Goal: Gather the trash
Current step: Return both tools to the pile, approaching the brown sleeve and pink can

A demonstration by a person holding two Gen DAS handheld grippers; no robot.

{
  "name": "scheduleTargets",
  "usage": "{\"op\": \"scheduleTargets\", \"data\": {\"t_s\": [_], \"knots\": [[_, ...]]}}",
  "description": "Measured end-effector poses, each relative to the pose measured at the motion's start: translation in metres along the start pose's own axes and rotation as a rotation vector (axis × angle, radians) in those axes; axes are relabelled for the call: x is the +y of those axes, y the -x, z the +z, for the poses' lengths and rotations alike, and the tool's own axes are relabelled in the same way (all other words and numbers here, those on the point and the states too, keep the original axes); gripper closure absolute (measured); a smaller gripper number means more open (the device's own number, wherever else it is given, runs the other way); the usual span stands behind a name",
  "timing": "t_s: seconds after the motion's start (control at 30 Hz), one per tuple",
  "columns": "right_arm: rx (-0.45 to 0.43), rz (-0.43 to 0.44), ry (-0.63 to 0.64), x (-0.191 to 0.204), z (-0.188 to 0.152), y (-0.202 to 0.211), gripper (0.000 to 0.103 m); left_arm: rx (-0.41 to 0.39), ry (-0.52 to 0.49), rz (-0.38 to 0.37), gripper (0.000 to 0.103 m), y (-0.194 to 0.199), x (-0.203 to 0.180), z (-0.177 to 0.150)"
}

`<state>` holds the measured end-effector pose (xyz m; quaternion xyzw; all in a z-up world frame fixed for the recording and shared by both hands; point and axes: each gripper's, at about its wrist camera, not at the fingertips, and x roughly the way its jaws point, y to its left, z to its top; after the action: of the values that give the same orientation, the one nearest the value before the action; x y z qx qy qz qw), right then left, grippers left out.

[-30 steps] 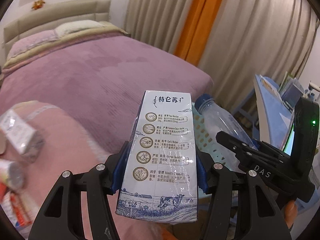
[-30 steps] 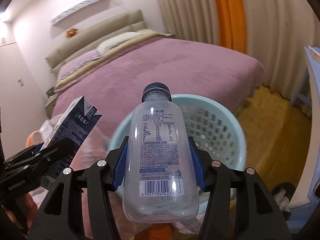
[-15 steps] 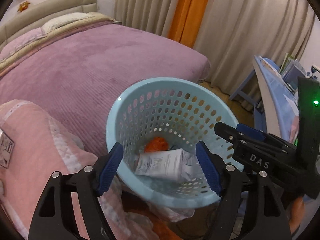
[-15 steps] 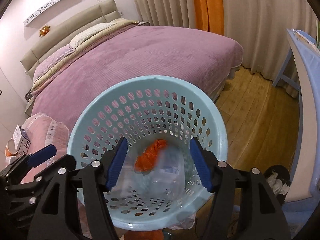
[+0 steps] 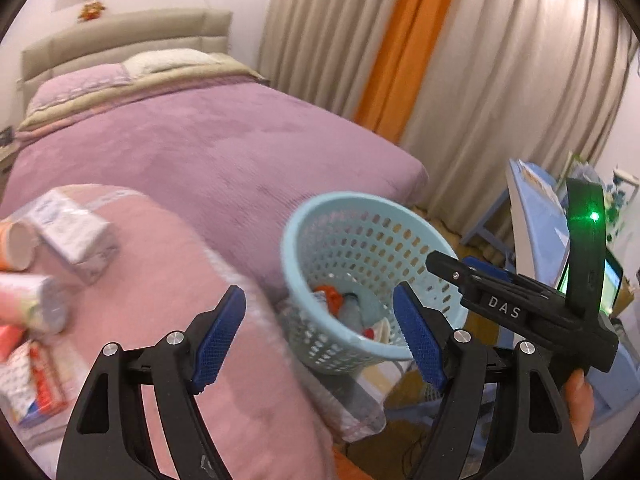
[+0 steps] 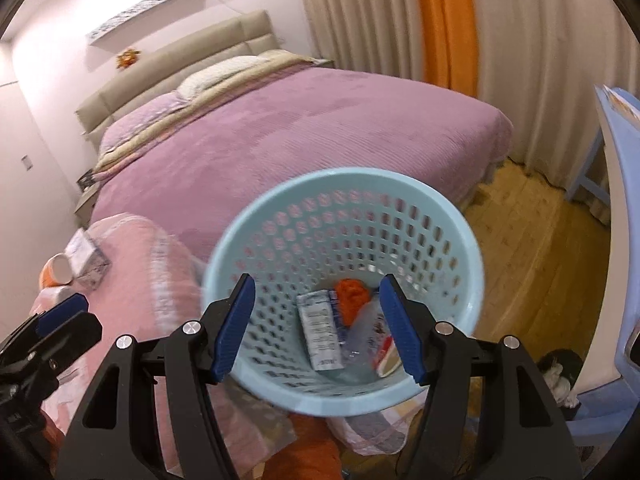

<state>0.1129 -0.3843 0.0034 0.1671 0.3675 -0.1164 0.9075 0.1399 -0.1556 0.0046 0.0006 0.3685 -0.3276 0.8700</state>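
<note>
Now at the gap between two steps, to judge by the scene: one drop finished, next pickup not yet begun.

Left claw [image 5: 318, 292]: wide open, nothing between the blue pads, and just been opening its jaws. Hangs above the edge of the pink blanket [image 5: 160, 300], just beside the basket [image 5: 304, 216], pointing down at a slant.

Right claw [image 6: 317, 282]: also open, a little less wide, nothing held, and likewise just been opening its jaws. Hangs over the mouth of the basket and looks straight into it.

Inside the basket, at the bottom: a milk carton [image 6: 322, 336] lying flat, a clear bottle [image 6: 360, 344] beside it, an orange scrap [image 6: 352, 296] behind them, and something red and white too small to name.

Still to collect, on the far left of the pink blanket and well apart from the basket: a small box [image 5: 74, 236], a paper cup [image 5: 18, 246] on its side touching it, a blurred can [image 5: 32, 304], and a flat packet [image 5: 40, 384] nearer the camera.

Next move, probably: swing the left claw towards that pile, keep the jaws wide, and choose one piece only. Best to begin with the small box, being on top and free on two sides. Needs care with the paper cup, so light that a push from a pad may roll it away. Better to hold the right claw clear of the basket rim meanwhile.
</note>
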Motion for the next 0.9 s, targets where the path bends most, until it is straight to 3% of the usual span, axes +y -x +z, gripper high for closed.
{"op": "scheduleTargets", "data": {"t_s": [0.37, 0.47, 0.7, 0.83, 0.9], "knots": [[-0.053, 0.174, 0.186, 0.1, -0.009, 0.035, 0.042, -0.182, 0.063, 0.207, 0.029, 0.111, 0.063, -0.012], [-0.065, 0.226, 0.257, 0.132, -0.016, 0.041, 0.042, -0.207, 0.105, 0.263, 0.024, 0.137, 0.09, -0.017], [-0.084, 0.327, 0.393, 0.202, -0.031, 0.042, 0.042, -0.21, 0.22, 0.443, 0.023, 0.175, 0.163, -0.031], [-0.088, 0.363, 0.541, 0.242, -0.045, 0.032, 0.042, -0.144, 0.257, 0.614, 0.023, 0.179, 0.202, -0.042], [-0.074, 0.354, 0.584, 0.254, -0.049, 0.024, 0.042, -0.124, 0.266, 0.621, 0.023, 0.178, 0.219, -0.048]]}}
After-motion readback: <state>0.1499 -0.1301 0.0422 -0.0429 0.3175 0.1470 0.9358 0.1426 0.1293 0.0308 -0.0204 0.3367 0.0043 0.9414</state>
